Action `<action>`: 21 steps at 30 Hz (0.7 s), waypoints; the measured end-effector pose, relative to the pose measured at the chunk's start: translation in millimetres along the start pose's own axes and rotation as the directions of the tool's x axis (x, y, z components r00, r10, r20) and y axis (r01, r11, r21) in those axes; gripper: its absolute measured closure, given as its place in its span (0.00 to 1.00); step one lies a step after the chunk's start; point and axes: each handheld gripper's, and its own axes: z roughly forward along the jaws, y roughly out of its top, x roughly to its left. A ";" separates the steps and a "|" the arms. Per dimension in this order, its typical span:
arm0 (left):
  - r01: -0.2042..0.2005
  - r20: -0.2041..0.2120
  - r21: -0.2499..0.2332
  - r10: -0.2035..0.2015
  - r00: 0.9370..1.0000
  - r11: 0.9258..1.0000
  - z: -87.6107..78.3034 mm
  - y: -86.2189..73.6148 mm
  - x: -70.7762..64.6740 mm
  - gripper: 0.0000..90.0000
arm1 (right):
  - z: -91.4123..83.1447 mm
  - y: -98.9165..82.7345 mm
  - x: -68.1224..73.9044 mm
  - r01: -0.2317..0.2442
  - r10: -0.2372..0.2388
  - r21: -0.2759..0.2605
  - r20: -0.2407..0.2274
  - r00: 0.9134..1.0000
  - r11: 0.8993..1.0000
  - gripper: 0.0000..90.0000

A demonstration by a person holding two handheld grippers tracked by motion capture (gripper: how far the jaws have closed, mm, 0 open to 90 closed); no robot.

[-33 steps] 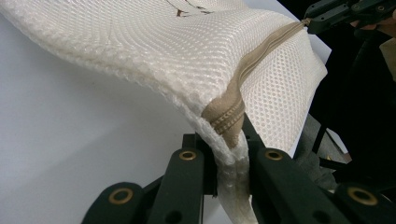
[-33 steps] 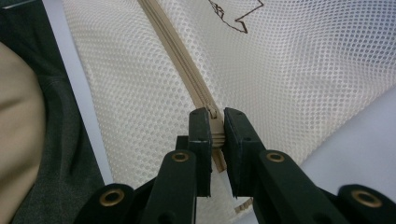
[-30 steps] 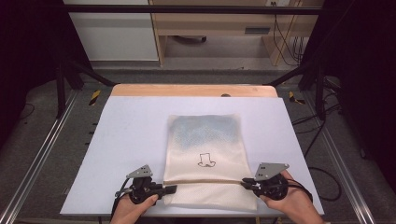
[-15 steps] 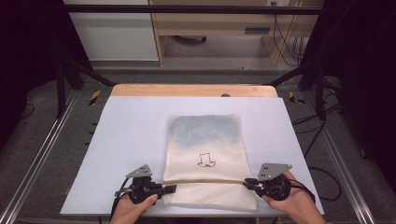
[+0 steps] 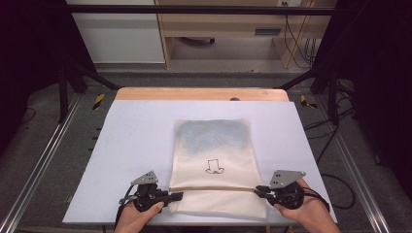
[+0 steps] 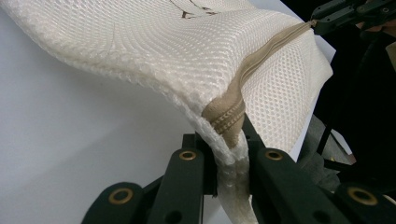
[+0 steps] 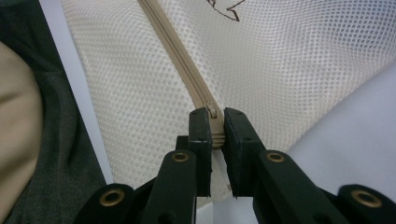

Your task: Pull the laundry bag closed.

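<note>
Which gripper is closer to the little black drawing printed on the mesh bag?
Right, slightly. The right gripper pinches the zipper end just right of and below the drawing on the mesh bag; the left gripper grips the bag's opposite edge.

We see a cream mesh bag (image 5: 214, 160) with a honeycomb weave, a bluish tint at its far end, a small black outline drawing near the beige zipper (image 7: 180, 56). Under the bag, the desk (image 5: 131, 145) is pale lavender-white, with a wooden far edge.

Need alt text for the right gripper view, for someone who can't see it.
The right gripper is shut on the end of the beige zipper of a cream mesh bag, which lies on a white table.
</note>
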 end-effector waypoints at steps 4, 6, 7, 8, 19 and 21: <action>0.001 0.002 -0.003 -0.001 1.000 1.000 -0.3 0.0 0.5 0.93 | -1.7 -3.0 -1.8 -0.010 0.010 0.001 0.007 1.000 1.000 0.91; 0.002 0.001 -0.004 -0.002 1.000 1.000 -0.7 0.2 0.6 0.93 | -2.9 -4.0 -2.5 -0.012 0.012 -0.001 0.013 1.000 1.000 0.91; 0.002 0.000 -0.003 -0.002 1.000 1.000 -0.8 0.3 0.6 0.93 | -3.6 -4.4 -3.1 -0.010 0.010 -0.003 0.016 1.000 1.000 0.91; 0.002 0.000 -0.003 -0.002 1.000 1.000 -0.8 0.3 0.6 0.93 | -4.2 -4.5 -3.1 -0.013 0.013 -0.005 0.017 1.000 1.000 0.91; 0.001 0.000 -0.008 -0.001 1.000 1.000 -1.3 0.8 0.4 0.93 | -6.7 -7.5 -4.8 -0.019 0.019 -0.005 0.025 1.000 1.000 0.91; 0.001 -0.003 -0.008 -0.001 1.000 1.000 -1.5 0.8 0.7 0.93 | -7.2 -8.2 -5.2 -0.024 0.024 -0.003 0.025 0.999 1.000 0.91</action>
